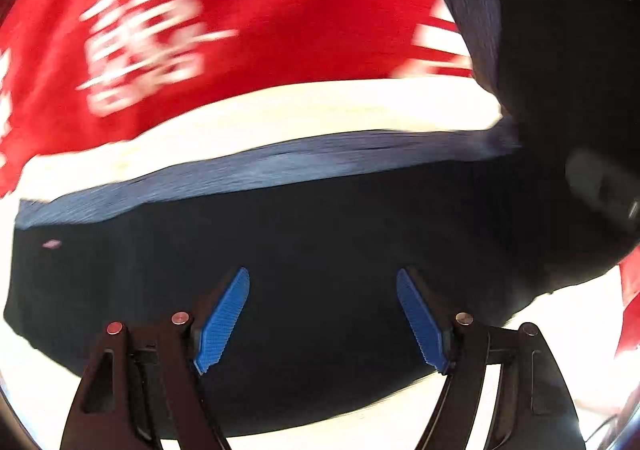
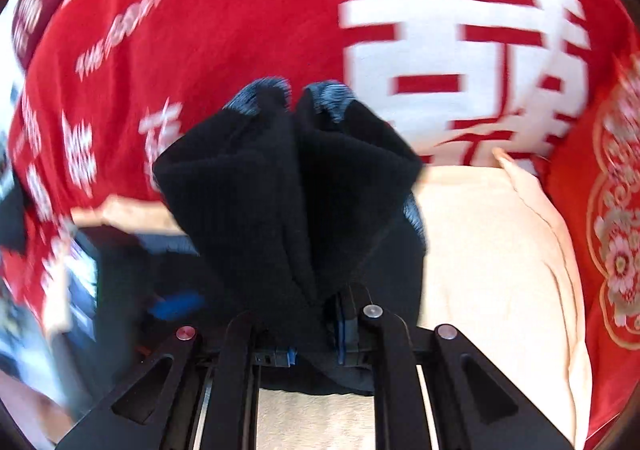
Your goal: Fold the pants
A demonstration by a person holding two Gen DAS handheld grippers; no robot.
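Observation:
The dark navy pants lie on a cream cloth, with a lighter blue band along their far edge. My left gripper is open just above the dark fabric, its blue pads apart and empty. In the right wrist view my right gripper is shut on a bunched part of the pants, which stands up in front of the camera and hides the fingertips. A raised fold of the pants hangs at the right of the left wrist view.
A red cloth with white characters covers the surface behind. The cream cloth spreads under and to the right of the pants. A red panel with gold flower pattern lies at the far right. The left gripper's blue pad shows at the lower left.

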